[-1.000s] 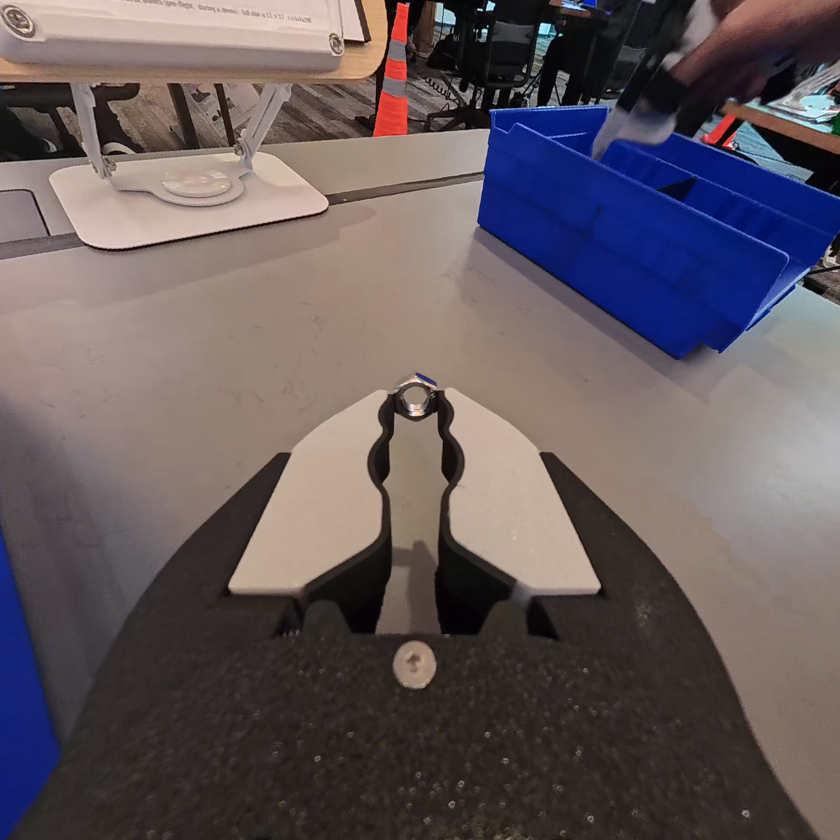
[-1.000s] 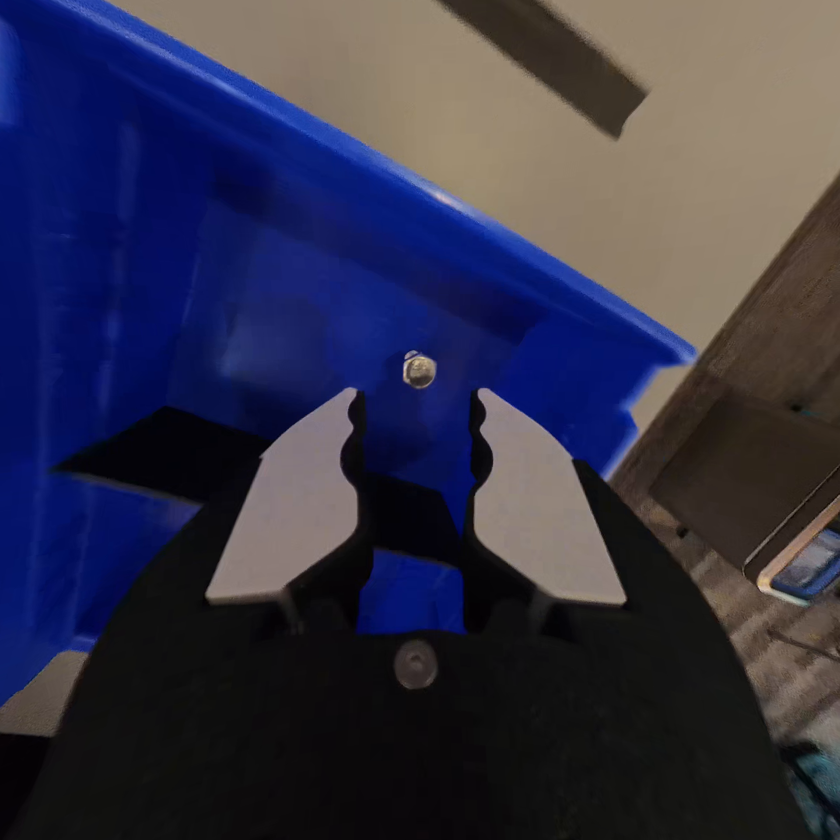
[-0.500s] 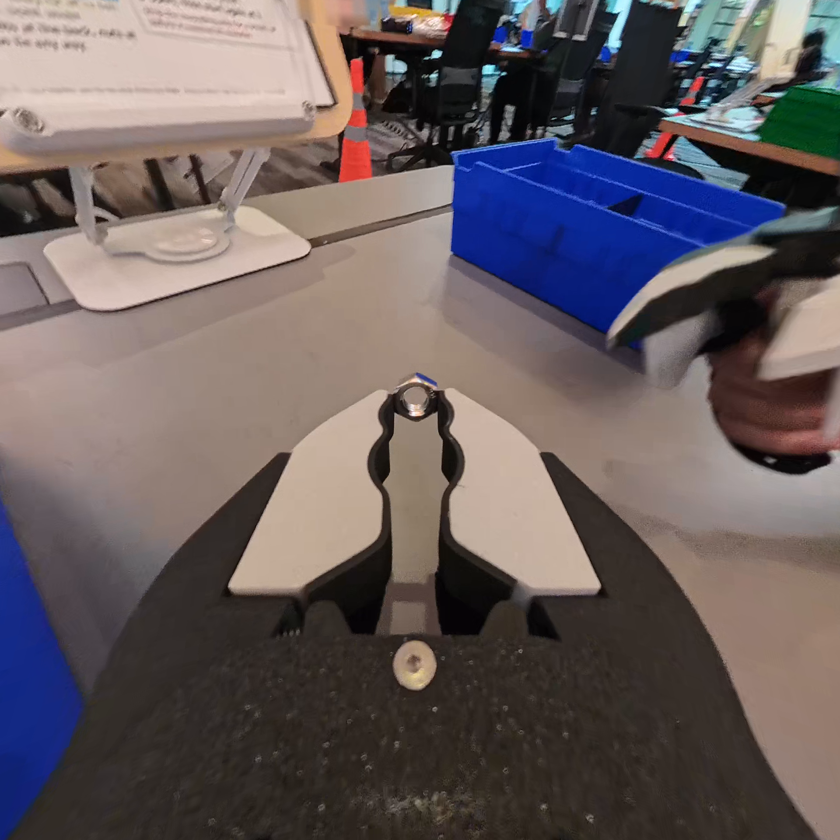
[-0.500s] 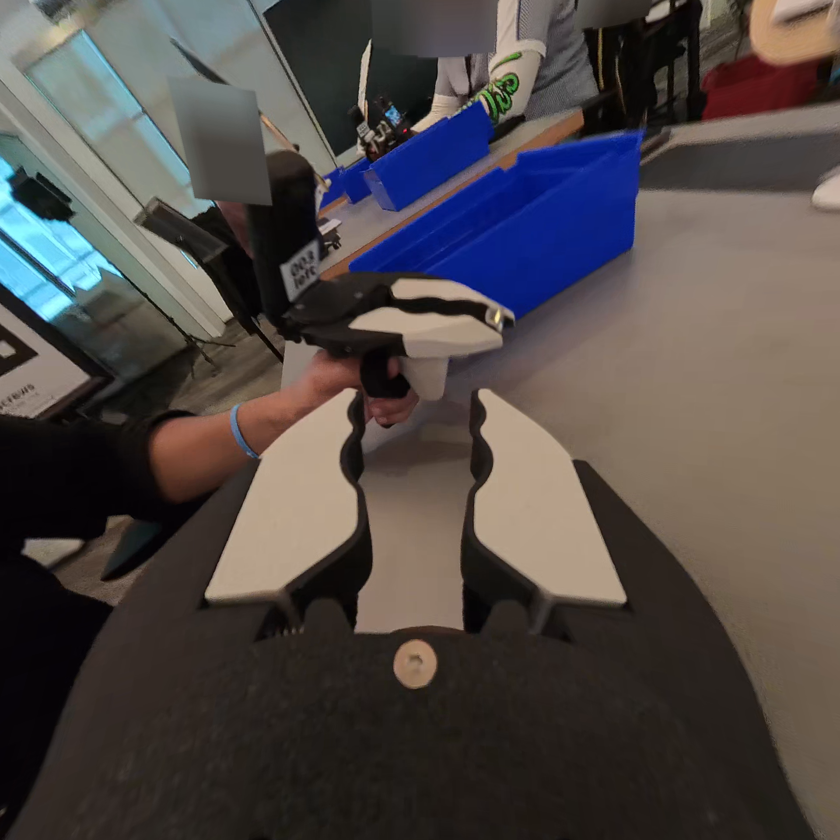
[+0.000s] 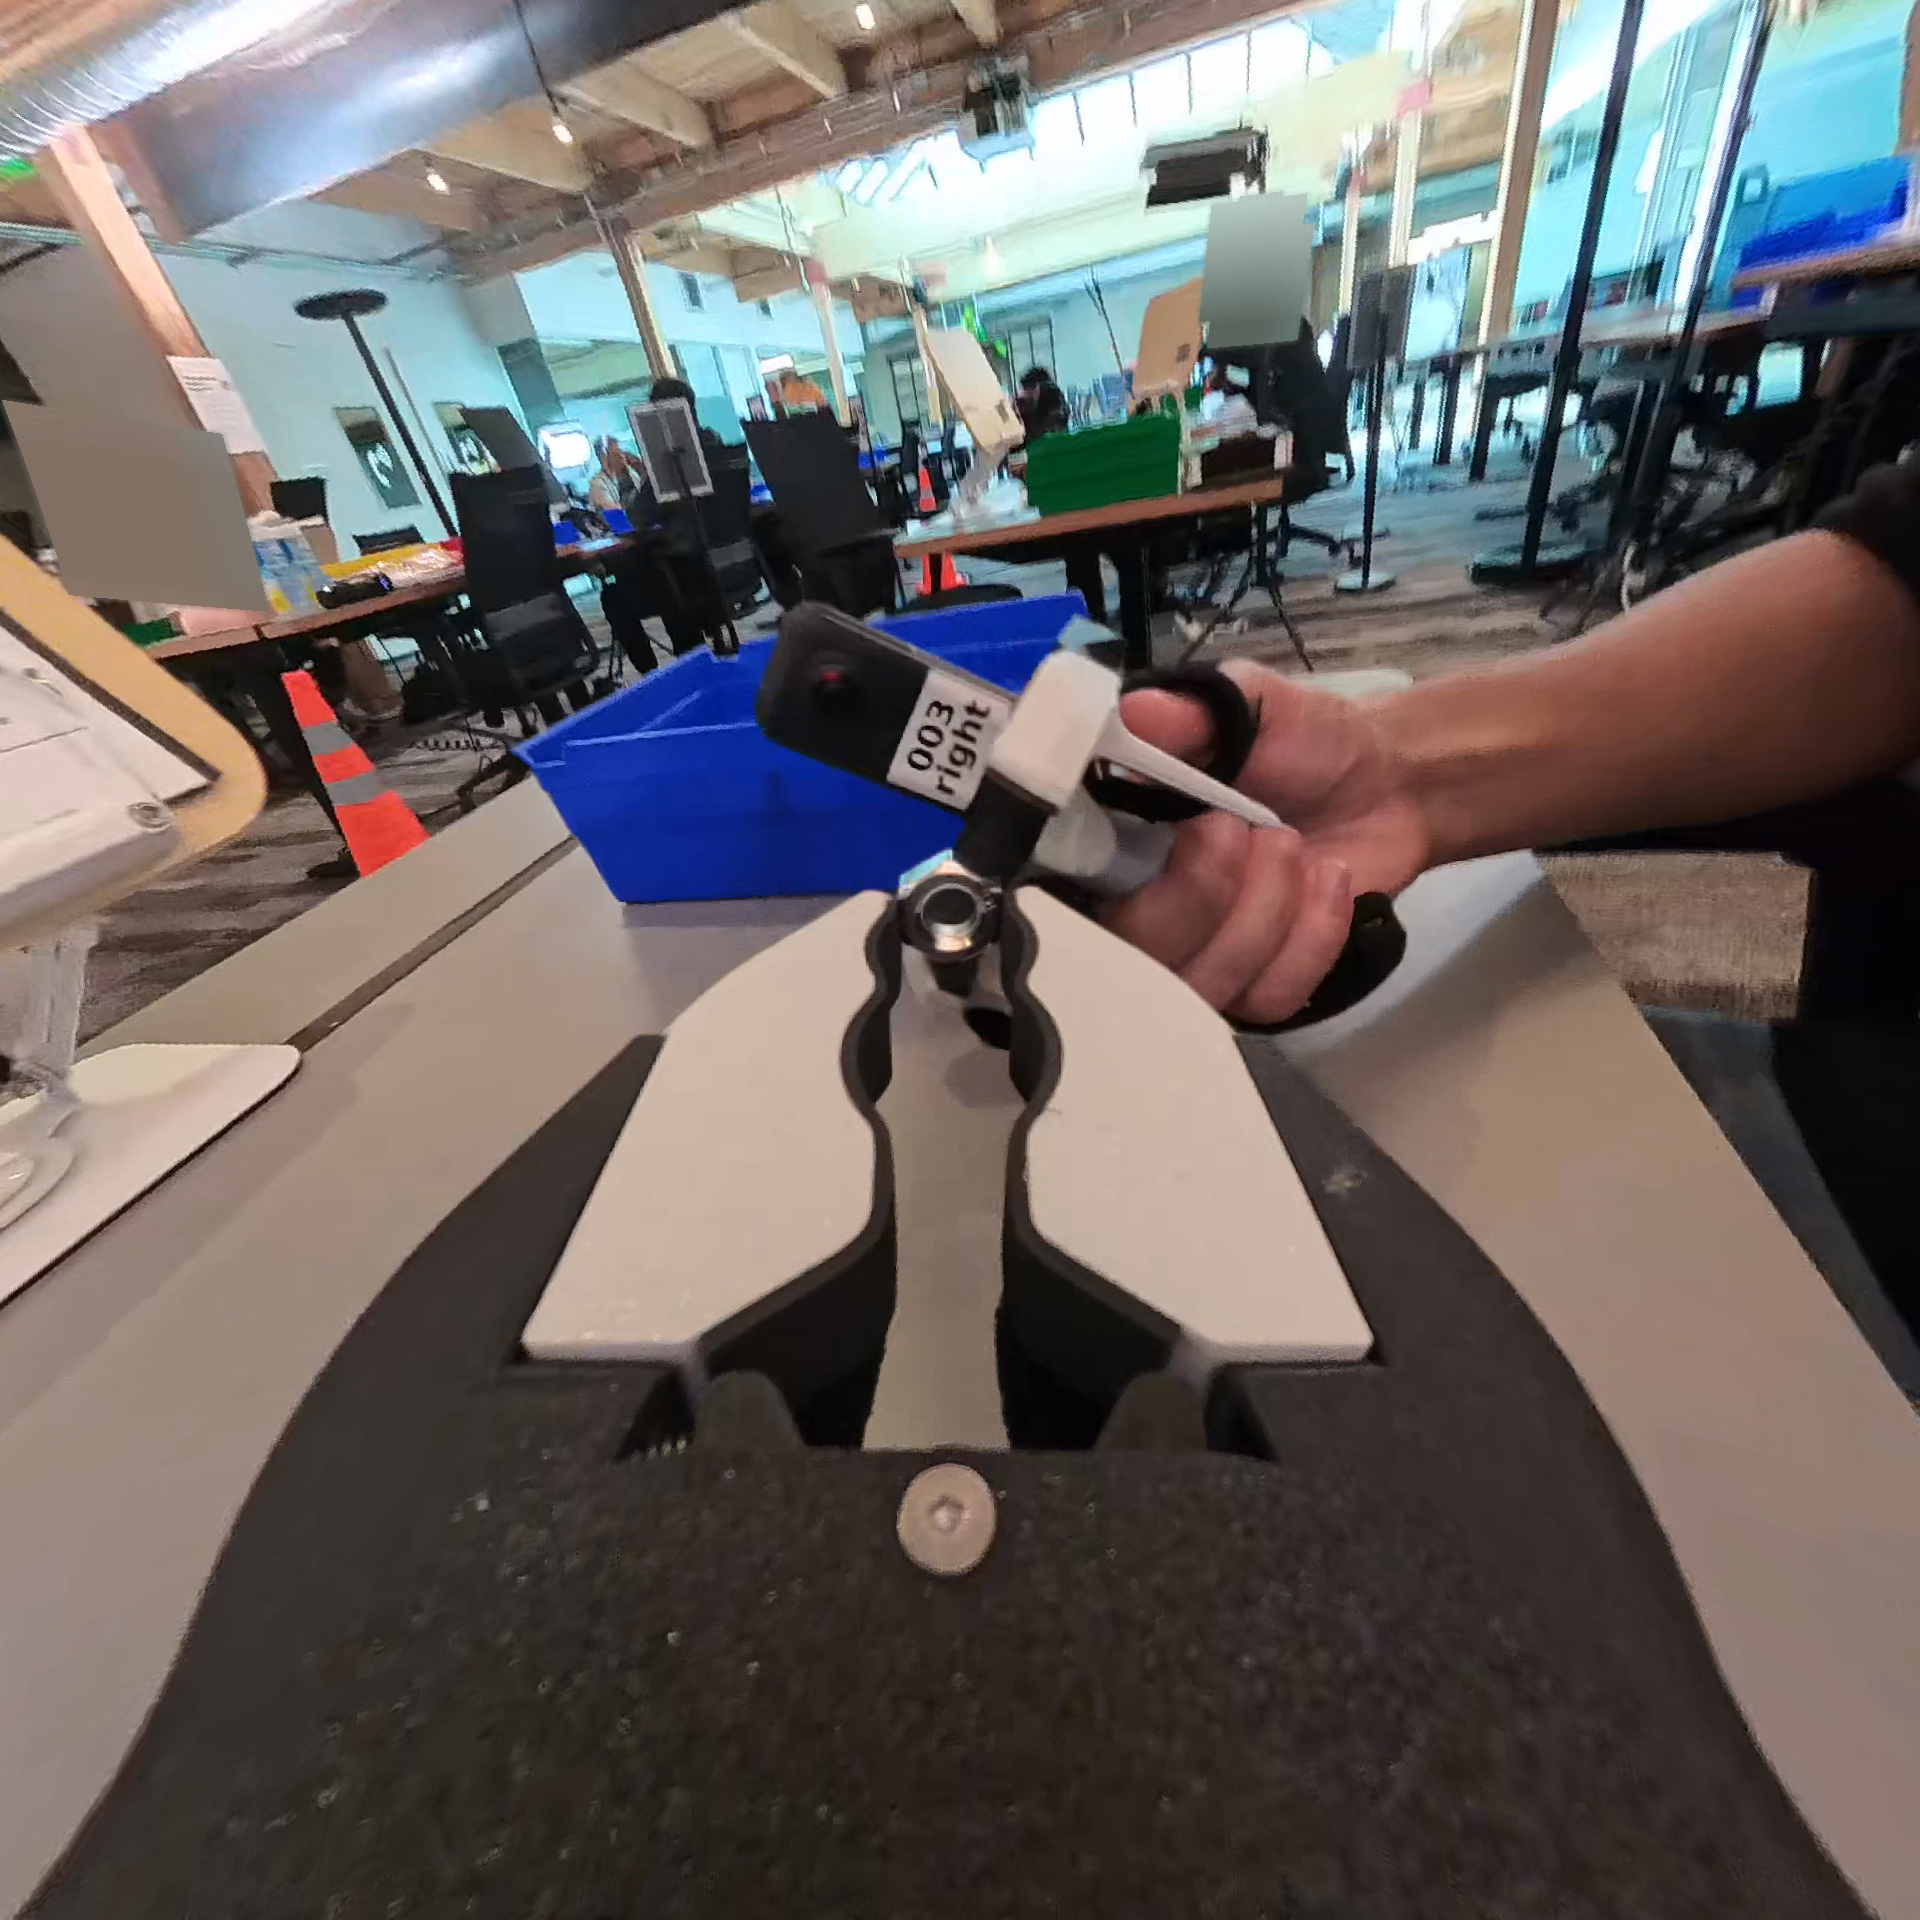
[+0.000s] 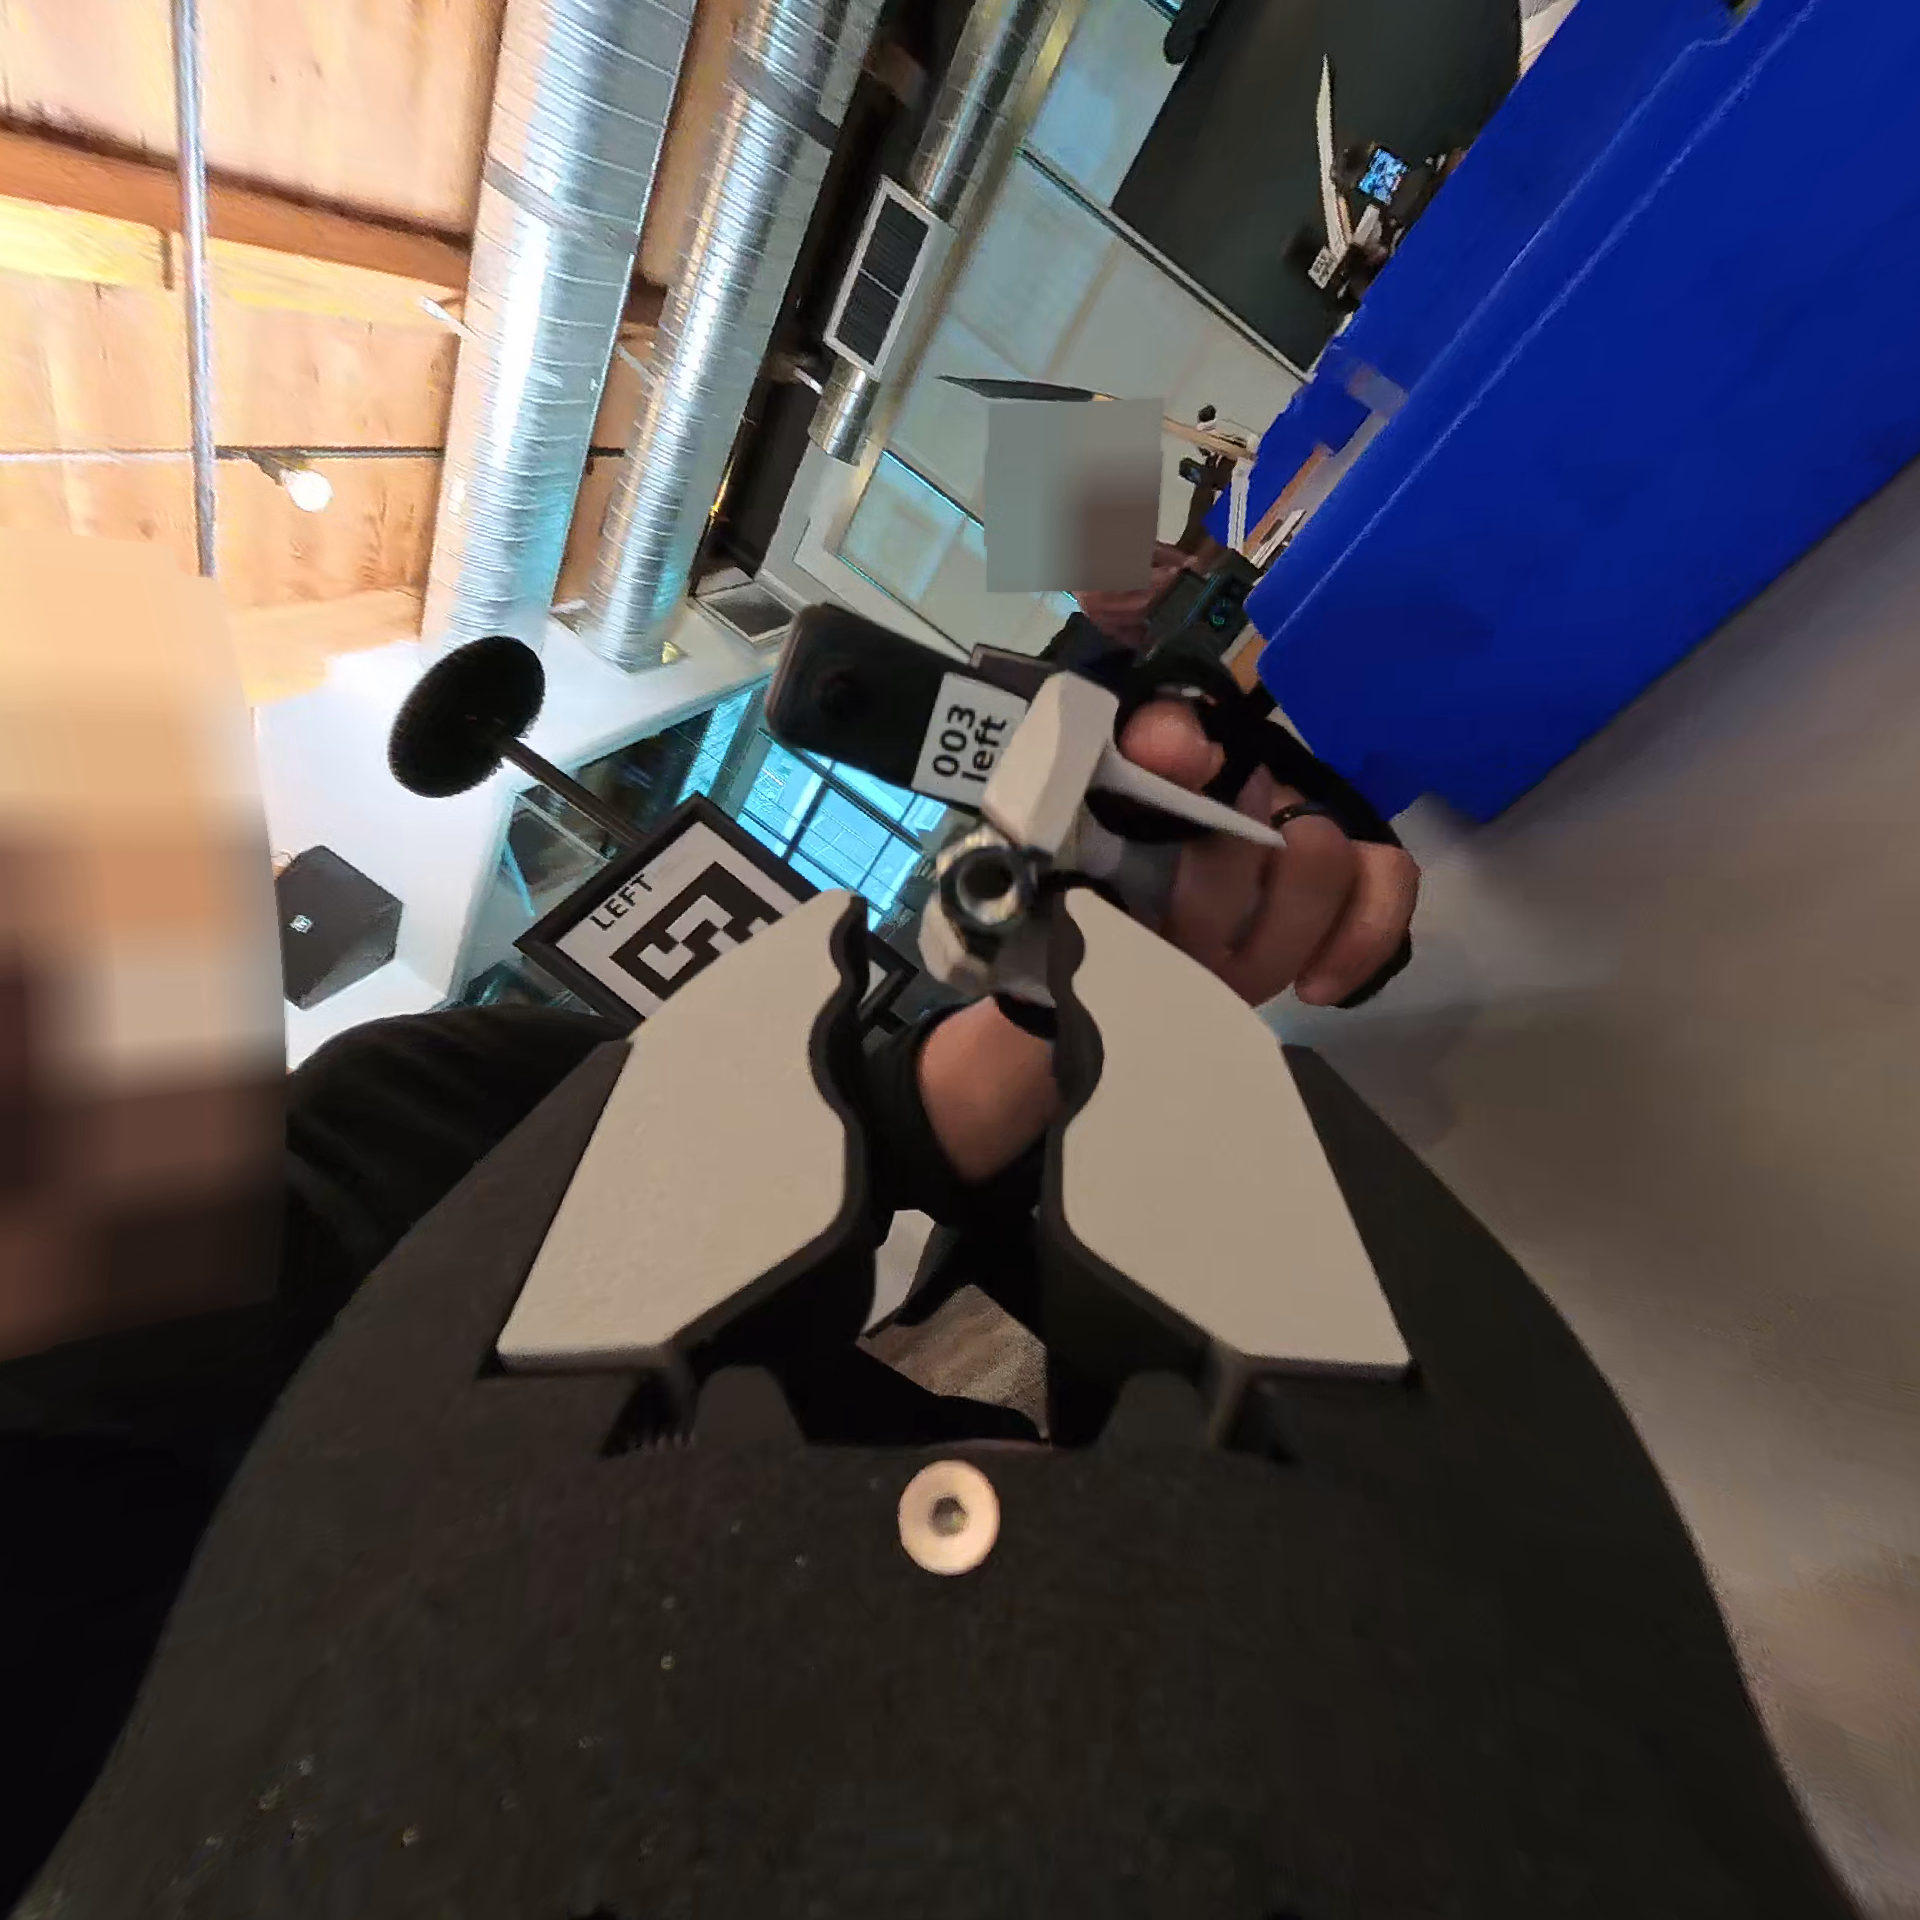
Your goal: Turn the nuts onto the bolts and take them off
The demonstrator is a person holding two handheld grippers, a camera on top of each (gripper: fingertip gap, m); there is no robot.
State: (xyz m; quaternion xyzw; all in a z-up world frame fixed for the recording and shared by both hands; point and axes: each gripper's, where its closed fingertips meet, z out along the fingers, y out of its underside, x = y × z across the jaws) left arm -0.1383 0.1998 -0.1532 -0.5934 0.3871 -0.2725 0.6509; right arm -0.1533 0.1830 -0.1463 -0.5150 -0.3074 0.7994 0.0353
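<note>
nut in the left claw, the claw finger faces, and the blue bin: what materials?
Nut: bright metal, likely steel, with mirror-like glints on its hex faces.
Left claw fingers: matte pale grey faces over black edges, looks like plastic, possibly printed; faint grain.
Blue bin: moulded plastic, uniform colour, soft sheen.

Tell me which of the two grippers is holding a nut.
The left gripper: its tips are shut on the nut. The right gripper faces it with its jaws apart, gripping nothing.
</note>
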